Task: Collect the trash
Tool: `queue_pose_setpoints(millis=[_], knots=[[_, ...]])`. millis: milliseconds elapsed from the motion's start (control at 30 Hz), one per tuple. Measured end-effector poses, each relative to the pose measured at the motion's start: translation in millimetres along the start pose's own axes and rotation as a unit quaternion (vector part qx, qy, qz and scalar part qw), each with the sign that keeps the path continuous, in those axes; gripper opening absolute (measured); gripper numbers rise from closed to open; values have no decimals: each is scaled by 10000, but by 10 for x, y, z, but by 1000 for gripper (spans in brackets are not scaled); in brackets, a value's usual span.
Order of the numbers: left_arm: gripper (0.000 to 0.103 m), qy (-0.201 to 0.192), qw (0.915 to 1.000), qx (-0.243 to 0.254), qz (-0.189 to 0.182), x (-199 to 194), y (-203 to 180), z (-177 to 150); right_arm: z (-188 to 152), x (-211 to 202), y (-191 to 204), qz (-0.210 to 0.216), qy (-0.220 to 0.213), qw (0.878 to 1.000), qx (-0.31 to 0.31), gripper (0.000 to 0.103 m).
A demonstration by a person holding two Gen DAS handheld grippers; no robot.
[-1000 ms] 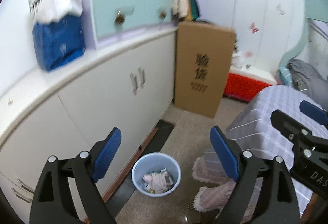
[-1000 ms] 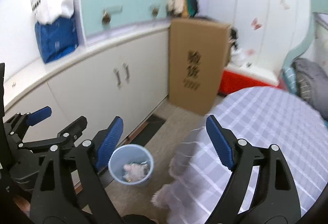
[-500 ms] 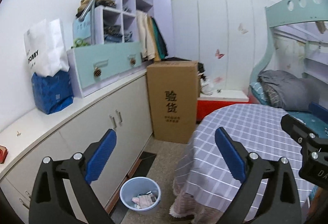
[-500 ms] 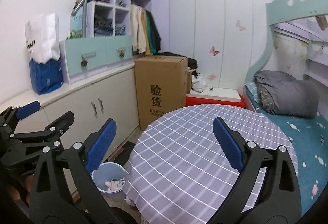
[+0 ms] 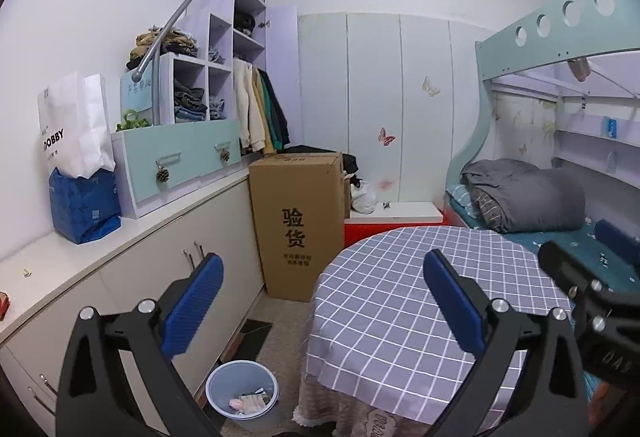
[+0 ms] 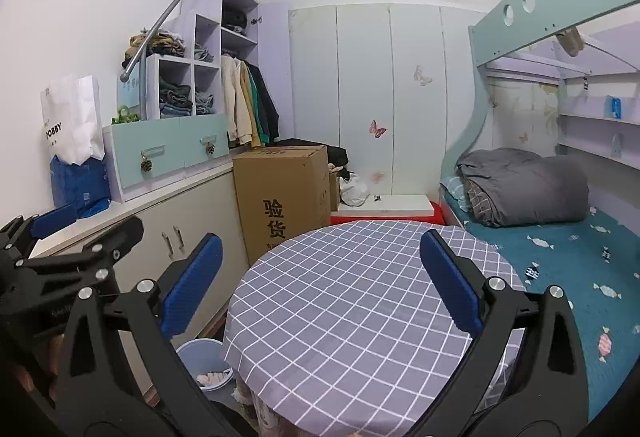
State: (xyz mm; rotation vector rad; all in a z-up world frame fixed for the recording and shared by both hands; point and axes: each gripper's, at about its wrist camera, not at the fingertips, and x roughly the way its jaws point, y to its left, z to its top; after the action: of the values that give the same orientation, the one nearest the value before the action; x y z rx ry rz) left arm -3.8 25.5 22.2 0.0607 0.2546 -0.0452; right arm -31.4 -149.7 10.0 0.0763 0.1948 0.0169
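Note:
A pale blue bin (image 5: 216,383) stands on the floor between the white cupboards and the round table, with crumpled paper trash (image 5: 248,403) inside. In the right wrist view the bin (image 6: 192,353) peeks out past the table's edge. My left gripper (image 5: 320,269) is open and empty, held above the checked tablecloth (image 5: 400,301). My right gripper (image 6: 320,249) hangs over the same cloth (image 6: 340,301); its jaws are opening with nothing between them. Each gripper shows at the side of the other's view. No trash shows on the tabletop.
A tall cardboard box (image 5: 298,221) stands against the cupboards (image 5: 140,277) beyond the bin. A bunk bed with a grey duvet (image 5: 520,197) runs along the right. A white paper bag (image 5: 76,129) and a blue bag sit on the counter.
Both views swung up from the floor and bin to the room. The bin slid to the lower left, the tabletop came into view, and both pairs of jaws spread slightly wider.

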Motion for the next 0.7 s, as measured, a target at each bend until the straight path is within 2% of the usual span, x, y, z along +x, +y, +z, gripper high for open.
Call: queue_pose_setpoints(millis=[200, 700], knots=[[98, -77, 9999, 76, -42, -74, -128, -22, -104, -118, -59, -41, -51, 10000, 47, 97], [98, 15, 9999, 147, -62, 7, -134, -54, -186, -75, -63, -86, 10, 9999, 74, 97]])
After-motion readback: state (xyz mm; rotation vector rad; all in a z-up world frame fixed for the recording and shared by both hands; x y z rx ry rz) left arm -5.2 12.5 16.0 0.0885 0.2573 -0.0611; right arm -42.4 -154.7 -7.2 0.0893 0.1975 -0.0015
